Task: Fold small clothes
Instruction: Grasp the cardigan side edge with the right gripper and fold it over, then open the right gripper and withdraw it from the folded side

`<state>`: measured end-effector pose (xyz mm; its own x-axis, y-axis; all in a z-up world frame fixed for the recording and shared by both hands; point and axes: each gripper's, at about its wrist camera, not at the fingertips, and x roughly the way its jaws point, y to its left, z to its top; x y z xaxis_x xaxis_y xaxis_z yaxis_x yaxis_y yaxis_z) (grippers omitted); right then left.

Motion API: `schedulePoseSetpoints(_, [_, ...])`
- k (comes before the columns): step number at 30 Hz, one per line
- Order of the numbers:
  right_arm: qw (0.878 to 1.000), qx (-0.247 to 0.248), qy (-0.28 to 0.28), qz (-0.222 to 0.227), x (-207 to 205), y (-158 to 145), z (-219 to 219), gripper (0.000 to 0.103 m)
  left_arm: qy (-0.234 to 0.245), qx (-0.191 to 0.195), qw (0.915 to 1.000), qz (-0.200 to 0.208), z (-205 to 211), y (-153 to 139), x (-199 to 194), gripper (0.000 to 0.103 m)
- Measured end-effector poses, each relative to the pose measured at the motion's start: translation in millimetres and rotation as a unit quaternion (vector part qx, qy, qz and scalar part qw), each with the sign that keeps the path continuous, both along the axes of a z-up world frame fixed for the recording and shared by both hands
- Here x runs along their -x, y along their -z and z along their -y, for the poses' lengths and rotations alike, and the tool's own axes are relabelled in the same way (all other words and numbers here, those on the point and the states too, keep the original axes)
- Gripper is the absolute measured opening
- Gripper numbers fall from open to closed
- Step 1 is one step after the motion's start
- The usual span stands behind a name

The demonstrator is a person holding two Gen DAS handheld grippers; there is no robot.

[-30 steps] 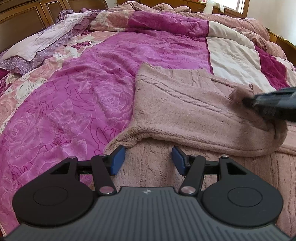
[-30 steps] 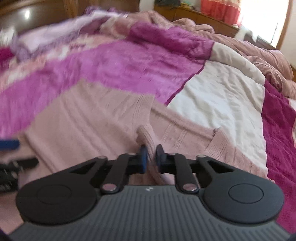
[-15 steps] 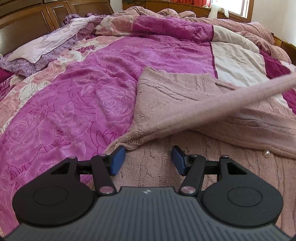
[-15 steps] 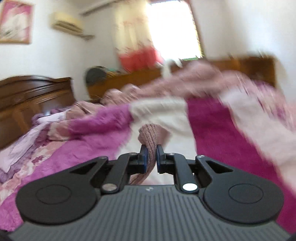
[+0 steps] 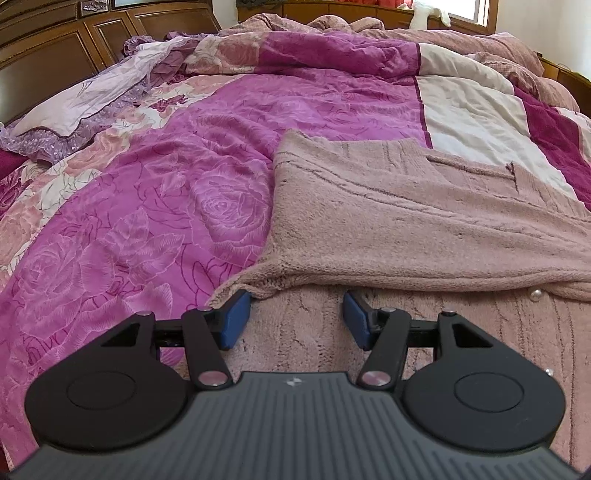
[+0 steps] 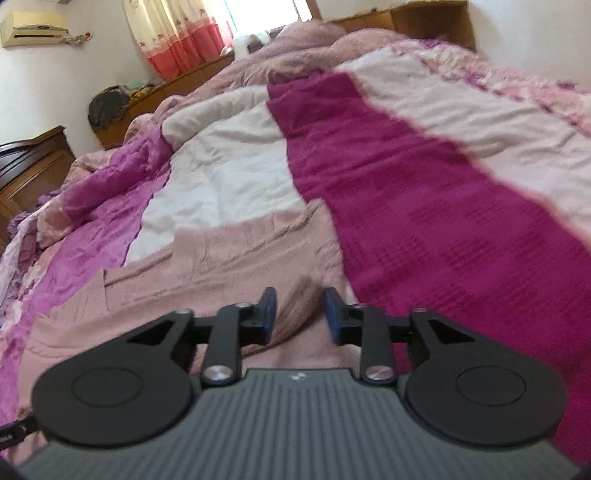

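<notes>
A big quilt (image 5: 229, 155) covers the bed, printed with magenta roses on the near left, with a cream panel (image 5: 476, 122) and a dark magenta stripe (image 5: 554, 129) on the right. At the far left a lilac pillow (image 5: 92, 99) with a frilled edge lies against the dark wooden headboard (image 5: 48, 48). A dusty pink blanket (image 5: 509, 48) is bunched along the far side. In the right wrist view, a curtain (image 6: 177, 37) with a red hem hangs by the bright window, an air conditioner (image 6: 33, 22) sits on the wall at far left, and a dark bag (image 6: 107, 105) rests on a wooden ledge.
</notes>
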<state>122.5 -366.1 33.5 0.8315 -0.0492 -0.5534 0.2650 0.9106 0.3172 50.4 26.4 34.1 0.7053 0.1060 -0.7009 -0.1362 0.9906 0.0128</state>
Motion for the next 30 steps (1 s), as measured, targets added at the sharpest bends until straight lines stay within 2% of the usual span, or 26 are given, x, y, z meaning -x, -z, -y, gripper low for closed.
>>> schedulePoseSetpoints(6, [0.999,0.019,-0.021,0.032,6.1,-12.6,-9.4,0.040,0.010,-0.005,0.9999,0.001,-0.4,-3.3,3.5,0.064])
schedulePoseSetpoints(10, [0.999,0.021,-0.042,0.016,-1.1,-2.8,-17.8,0.040,0.015,-0.009,0.9999,-0.001,-0.8,-0.5,3.9,0.064])
schedulePoseSetpoints(13, [0.999,0.021,-0.045,-0.021,-10.1,15.4,-19.8,0.043,0.021,-0.017,0.9996,-0.002,0.7,2.1,3.8,0.064])
schedulePoseSetpoints(16, [0.998,0.026,-0.046,-0.015,-10.7,24.1,-21.0,0.043,0.027,-0.022,0.9994,-0.003,1.2,3.2,3.2,0.065])
schedulePoseSetpoints(21, [0.999,0.012,-0.040,-0.023,-7.9,14.5,-21.0,0.044,0.035,-0.022,0.9991,-0.005,0.2,2.3,4.3,0.067])
schedulePoseSetpoints(25, [0.999,-0.008,-0.038,-0.006,7.8,2.2,-19.3,0.059,0.039,-0.017,0.9991,-0.002,-0.8,-6.0,10.6,0.067])
schedulePoseSetpoints(30, [0.998,-0.004,-0.060,0.000,28.5,-15.2,-26.8,0.060,0.045,-0.034,0.9983,0.019,0.7,-24.4,25.3,0.070])
